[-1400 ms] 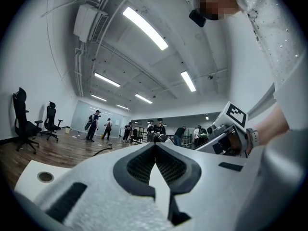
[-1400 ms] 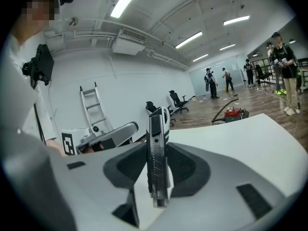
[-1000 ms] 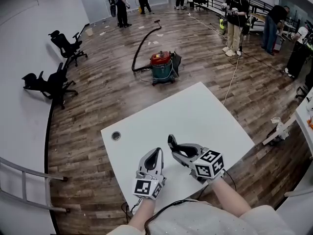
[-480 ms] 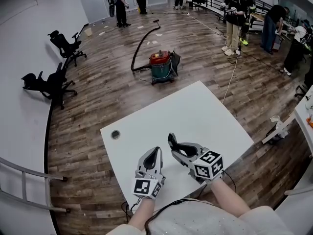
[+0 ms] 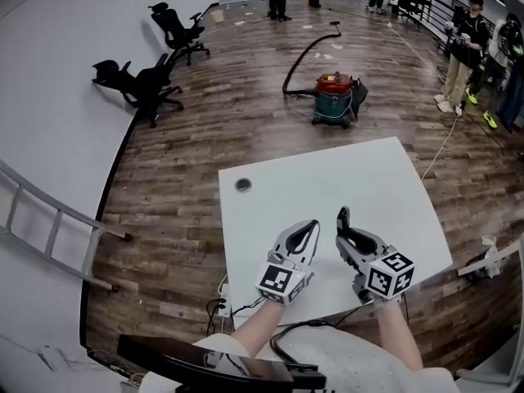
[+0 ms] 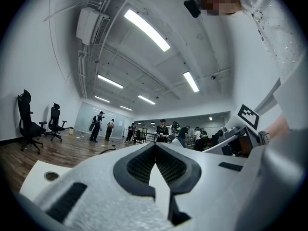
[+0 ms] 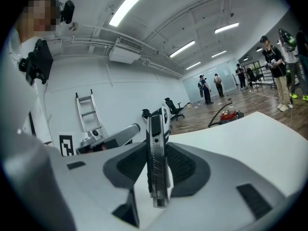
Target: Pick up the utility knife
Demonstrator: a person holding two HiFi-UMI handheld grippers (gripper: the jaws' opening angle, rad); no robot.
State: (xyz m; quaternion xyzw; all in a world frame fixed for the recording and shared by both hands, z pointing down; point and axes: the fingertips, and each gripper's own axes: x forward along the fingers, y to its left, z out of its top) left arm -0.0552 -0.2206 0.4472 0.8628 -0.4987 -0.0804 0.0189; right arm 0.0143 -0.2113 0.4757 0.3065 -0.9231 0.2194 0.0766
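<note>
The utility knife (image 7: pixel 156 167), silver and black with a ridged slider, stands upright between the pads of my right gripper (image 7: pixel 157 142), which is shut on it. In the head view the knife (image 5: pixel 342 218) sticks up as a dark tip from the right gripper (image 5: pixel 343 229) above the near part of the white table (image 5: pixel 327 178). My left gripper (image 5: pixel 306 231) hovers just beside it on the left, shut, with nothing between its fingers. In its own view the left gripper (image 6: pixel 155 147) shows its black pads meeting at the tip.
A round cable hole (image 5: pixel 243 185) sits at the table's far left corner. Beyond the table a red and green vacuum (image 5: pixel 333 97) with its hose stands on the wood floor. Office chairs (image 5: pixel 139 84) and a ladder (image 5: pixel 49 228) are by the left wall. People (image 5: pixel 463 47) stand at the far right.
The head view has swung, so the table and both grippers now appear further right in it. The grippers keep their places side by side, the knife still held in the right one.
</note>
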